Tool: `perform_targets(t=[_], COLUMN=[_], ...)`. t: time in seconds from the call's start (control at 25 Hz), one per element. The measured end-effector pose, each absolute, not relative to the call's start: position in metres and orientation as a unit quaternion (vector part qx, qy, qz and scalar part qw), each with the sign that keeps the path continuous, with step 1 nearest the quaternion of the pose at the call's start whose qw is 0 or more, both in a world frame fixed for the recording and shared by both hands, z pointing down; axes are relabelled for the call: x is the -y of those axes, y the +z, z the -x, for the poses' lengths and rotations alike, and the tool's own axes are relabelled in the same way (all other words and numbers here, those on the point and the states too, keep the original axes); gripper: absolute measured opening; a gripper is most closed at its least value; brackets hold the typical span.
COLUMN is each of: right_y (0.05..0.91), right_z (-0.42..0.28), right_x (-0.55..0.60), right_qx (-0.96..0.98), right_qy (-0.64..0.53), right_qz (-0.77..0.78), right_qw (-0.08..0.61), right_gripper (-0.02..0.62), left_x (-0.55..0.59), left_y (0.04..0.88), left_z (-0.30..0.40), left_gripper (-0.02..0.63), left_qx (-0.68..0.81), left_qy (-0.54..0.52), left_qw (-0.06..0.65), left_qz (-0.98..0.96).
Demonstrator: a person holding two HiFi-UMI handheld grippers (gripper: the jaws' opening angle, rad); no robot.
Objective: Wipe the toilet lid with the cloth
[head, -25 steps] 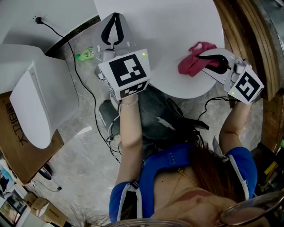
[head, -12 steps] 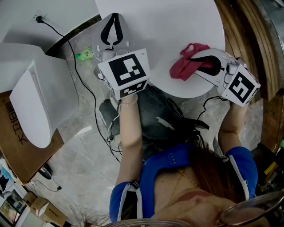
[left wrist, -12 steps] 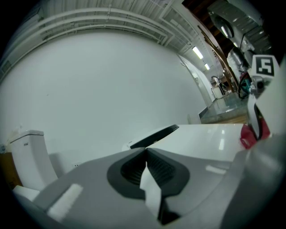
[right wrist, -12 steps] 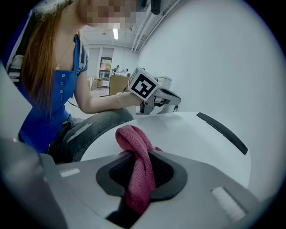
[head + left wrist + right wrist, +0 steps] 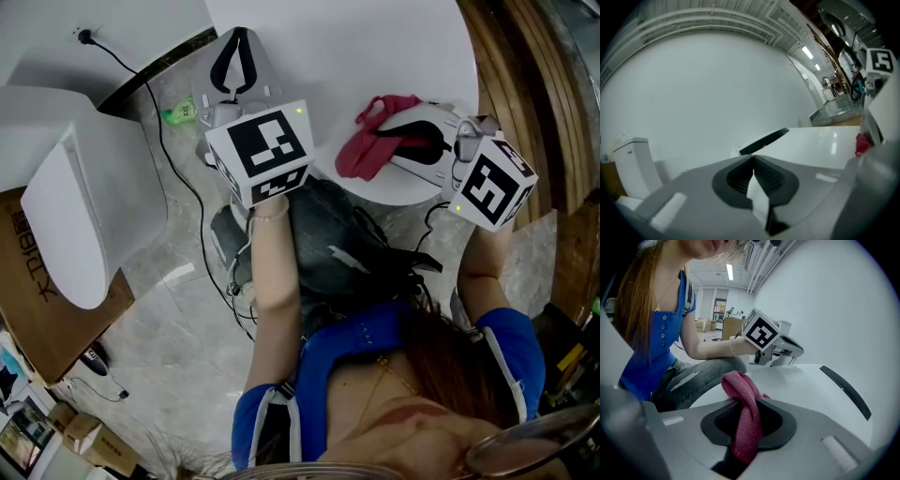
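Toilet lid [image 5: 356, 56], a white rounded surface, is seen at the top of the head view. The red cloth [image 5: 361, 150] is found bunched at its near right edge, where it is pinched between the pressed-together jaws of the right gripper [image 5: 382, 136]. In the right gripper view the cloth is shown folded over the jaw tips and hanging down between them, with the lid spread out bare beyond it. The left gripper [image 5: 242, 36] is held at the lid's near left edge with its 2 jaws closed on each other and nothing gripped; whether it touches the lid cannot be told. No dirt, wet streak or wiped band can be made out on the lid, so what has been cleaned cannot be read off. Judged from the cloth's place at the rim, the grasp is done and the wipe is at most begun. Most of the surface, up to the dark slot [image 5: 846, 390] at the far side, is taken to be left.
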State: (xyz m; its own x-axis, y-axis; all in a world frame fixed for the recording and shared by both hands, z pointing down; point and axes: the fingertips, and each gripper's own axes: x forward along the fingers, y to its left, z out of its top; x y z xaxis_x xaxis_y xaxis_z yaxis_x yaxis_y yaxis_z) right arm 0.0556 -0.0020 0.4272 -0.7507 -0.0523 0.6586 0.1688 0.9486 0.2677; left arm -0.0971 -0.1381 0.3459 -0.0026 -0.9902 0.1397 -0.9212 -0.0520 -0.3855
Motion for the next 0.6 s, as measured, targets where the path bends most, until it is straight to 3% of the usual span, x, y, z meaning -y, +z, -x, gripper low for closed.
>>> perform_targets(t=[0.6], right_y=[0.428], right_z=[-0.033], right_x=[-0.012], right_qx=[0.918], right_qy=[-0.176], right_qz=[0.05], right_qw=[0.352], right_gripper=[0.075], left_x=[0.138], left_y=[0.343], left_z=[0.091], left_gripper=[0.003], left_qx=[-0.681], left_qy=[-0.187], left_qw=[0.096], left_qz=[0.702])
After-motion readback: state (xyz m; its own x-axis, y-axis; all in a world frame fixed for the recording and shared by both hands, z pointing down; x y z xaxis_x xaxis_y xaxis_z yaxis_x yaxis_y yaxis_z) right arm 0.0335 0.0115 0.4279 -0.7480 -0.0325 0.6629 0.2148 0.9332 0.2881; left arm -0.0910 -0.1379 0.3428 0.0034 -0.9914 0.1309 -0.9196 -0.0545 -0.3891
